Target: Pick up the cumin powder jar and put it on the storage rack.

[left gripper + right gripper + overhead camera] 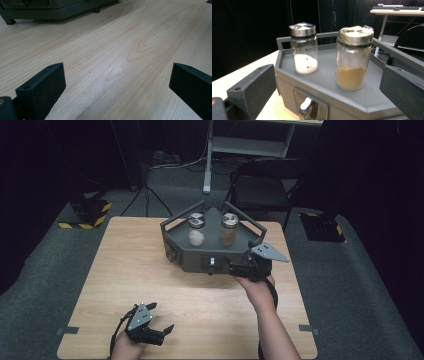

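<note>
Right gripper (329, 82) jaws wide, holding nothing, low at front of grey rack (362, 100). Brown spice jar (353, 58) straight ahead, between jaws; white jar (304, 50) to its left. Lift up, go in level, pinch glass middle. Left gripper (117, 82) wide, holding nothing, over wood table (140, 45).

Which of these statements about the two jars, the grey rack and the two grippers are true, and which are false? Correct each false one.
1. Two jars stand on the grey rack. True.
2. The white-powder jar lies on its side. False: it stands upright.
3. The right gripper grips the brown-powder jar. False: its jaws are open, short of the jar.
4. The left gripper is open over bare wooden table. True.
5. Both jars have metal lids. True.
</note>
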`<state>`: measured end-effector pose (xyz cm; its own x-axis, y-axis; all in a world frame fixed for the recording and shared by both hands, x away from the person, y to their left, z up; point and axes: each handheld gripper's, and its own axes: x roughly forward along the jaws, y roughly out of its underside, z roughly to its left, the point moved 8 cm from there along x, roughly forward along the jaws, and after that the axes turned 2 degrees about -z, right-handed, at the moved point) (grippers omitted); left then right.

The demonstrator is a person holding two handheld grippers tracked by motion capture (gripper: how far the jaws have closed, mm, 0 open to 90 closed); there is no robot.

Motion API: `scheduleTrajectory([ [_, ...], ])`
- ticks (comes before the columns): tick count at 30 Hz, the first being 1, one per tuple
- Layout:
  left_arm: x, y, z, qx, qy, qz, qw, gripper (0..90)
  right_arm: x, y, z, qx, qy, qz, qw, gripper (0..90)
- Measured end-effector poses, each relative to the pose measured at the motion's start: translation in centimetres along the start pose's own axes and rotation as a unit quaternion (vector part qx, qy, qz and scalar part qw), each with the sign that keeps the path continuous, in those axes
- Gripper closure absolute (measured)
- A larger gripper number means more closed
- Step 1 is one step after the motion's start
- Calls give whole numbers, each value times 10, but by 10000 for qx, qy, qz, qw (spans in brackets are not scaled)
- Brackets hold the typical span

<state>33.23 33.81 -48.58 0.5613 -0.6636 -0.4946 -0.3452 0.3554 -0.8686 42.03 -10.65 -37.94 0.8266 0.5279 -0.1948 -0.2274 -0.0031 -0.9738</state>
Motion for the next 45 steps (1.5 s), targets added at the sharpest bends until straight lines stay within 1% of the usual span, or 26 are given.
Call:
scheduleTrajectory([
  [4,0,0,0,4,2,-5,10000,8,-9,9,4,-33,-46,-17,10000,3],
  [11,0,0,0,30,3,-19,10000,8,-23,25,9,-87,-38,-19,10000,4],
  [12,0,0,0,30,3,-19,10000,8,-23,25,9,-87,-38,-19,10000,4],
  [13,0,0,0,33,2,-19,10000,8,-26,29,10,-79,-42,-10,10000,3],
  [18,0,0,-1,48,-1,-16,10000,8,-39,48,16,-223,-40,105,9997,4],
  [19,0,0,-1,48,-1,-16,10000,8,-39,48,16,-223,-40,105,9997,4],
  [20,0,0,-1,52,1,-13,10000,8,-44,56,18,-258,-58,167,9995,4],
  [23,-1,1,0,28,17,-34,10000,8,-52,69,22,-276,-59,235,9993,3],
  [24,-1,1,0,28,17,-34,10000,8,-52,69,22,-276,-59,235,9993,3],
  [27,-1,1,1,-7,20,-64,10000,8,-61,85,25,-277,-43,348,9990,4],
  [28,-1,1,1,-7,20,-64,10000,8,-61,85,25,-277,-43,348,9990,4],
  [29,-1,1,0,1,18,-62,10000,8,-64,93,27,-270,-39,422,9987,4],
  [30,-1,1,0,8,15,-59,10000,8,-64,93,27,-270,-39,422,9987,4],
  [32,-1,1,0,13,14,-64,10000,7,-68,102,28,-238,-31,485,9985,4],
  [37,-1,1,0,16,10,-55,10000,8,-75,115,28,-166,24,630,9979,4],
  [38,-1,1,0,16,5,-64,10000,8,-76,120,28,-175,44,691,9974,6],
  [39,-1,1,0,16,5,-64,10000,8,-76,120,28,-175,44,691,9974,6],
  [41,-1,1,0,22,9,-57,10000,8,-77,127,29,-249,81,824,9963,8],
  [43,0,1,0,44,15,-30,10000,7,-77,133,29,-266,88,922,9953,7],
  [44,0,0,-1,49,20,-20,10000,7,-77,135,29,-315,96,955,9949,7],
  [45,0,0,-1,68,23,-1,10000,7,-77,138,31,-445,112,1008,9939,6],
])
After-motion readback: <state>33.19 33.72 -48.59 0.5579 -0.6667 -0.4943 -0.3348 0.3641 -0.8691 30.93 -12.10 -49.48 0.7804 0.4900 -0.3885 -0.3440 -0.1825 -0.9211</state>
